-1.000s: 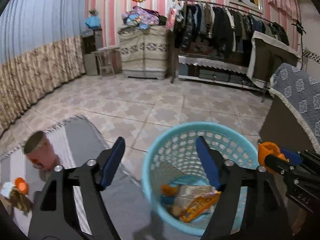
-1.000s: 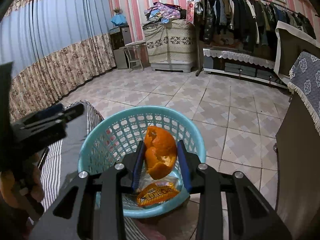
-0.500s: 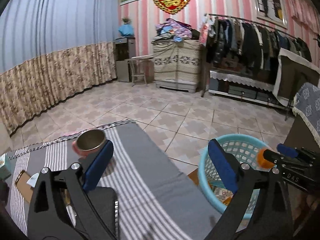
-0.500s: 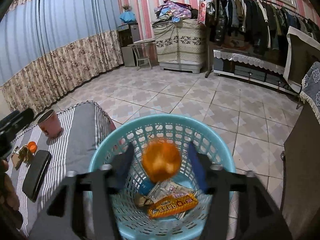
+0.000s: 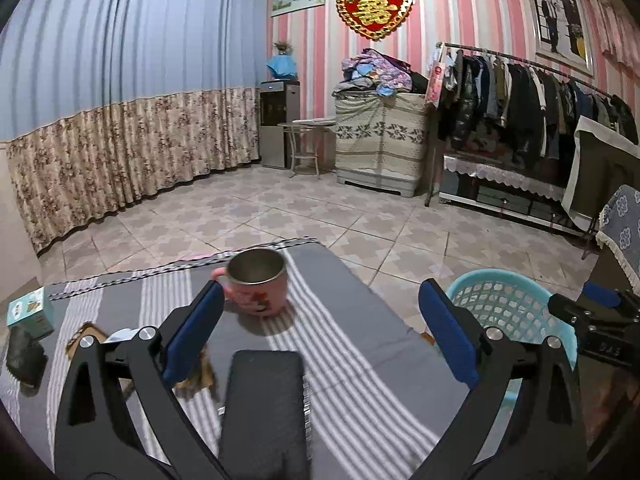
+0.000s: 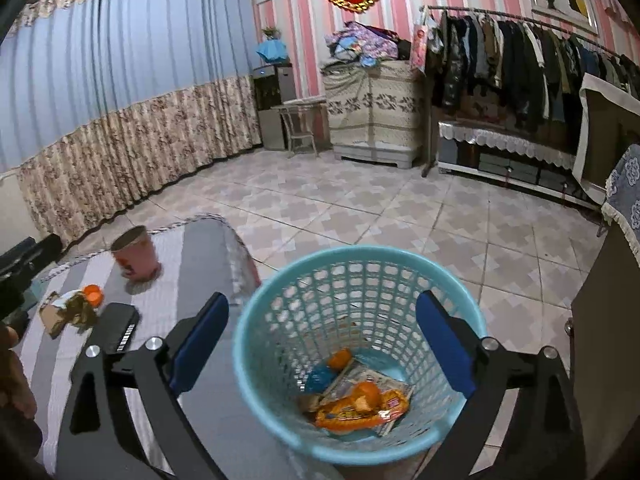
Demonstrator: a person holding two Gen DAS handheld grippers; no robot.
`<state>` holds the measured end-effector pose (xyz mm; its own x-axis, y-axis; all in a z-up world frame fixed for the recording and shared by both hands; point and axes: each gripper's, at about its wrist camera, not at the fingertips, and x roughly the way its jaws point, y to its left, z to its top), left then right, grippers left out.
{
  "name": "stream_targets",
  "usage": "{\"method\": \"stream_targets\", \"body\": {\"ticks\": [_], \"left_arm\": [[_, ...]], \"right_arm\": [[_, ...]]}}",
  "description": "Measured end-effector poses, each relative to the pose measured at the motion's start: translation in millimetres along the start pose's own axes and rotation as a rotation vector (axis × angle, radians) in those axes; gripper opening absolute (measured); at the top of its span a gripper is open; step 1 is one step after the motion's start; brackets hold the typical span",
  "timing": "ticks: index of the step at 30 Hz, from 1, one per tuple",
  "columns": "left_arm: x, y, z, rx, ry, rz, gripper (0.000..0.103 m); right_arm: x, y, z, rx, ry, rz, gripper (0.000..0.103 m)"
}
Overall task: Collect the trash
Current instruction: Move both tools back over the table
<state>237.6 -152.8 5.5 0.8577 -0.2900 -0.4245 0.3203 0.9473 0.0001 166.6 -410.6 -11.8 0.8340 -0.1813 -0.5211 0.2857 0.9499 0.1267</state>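
Right gripper (image 6: 322,342): jaws spread wide, nothing between them, above the basket.
Basket (image 6: 460,280): blue, on tiled floor.
Inside: orange peel (image 6: 366,394), wrappers (image 6: 352,416).
Table: pink cup (image 6: 134,254).

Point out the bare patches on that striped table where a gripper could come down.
Bare cloth lies between the pink mug and the basket, right of the black case. Crowded: the left side, around the scraps and the small box.
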Motion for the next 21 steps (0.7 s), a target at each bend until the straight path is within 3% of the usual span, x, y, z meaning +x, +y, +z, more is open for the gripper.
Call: {"method": "stream_targets", "body": {"ticks": [10, 21], "left_arm": [[-33.4, 61.3, -17.7, -0.042, -0.001, 0.082, 0.097], [-49.1, 138.2, -45.1, -0.078, 0.057, 0.205, 0.097]], "right_arm": [[-23.6, 55.8, -11.7, -0.082, -0.017, 0.068, 0.093], [-9.2, 126.0, -24.7, -0.149, 0.016, 0.172, 0.093]]}}
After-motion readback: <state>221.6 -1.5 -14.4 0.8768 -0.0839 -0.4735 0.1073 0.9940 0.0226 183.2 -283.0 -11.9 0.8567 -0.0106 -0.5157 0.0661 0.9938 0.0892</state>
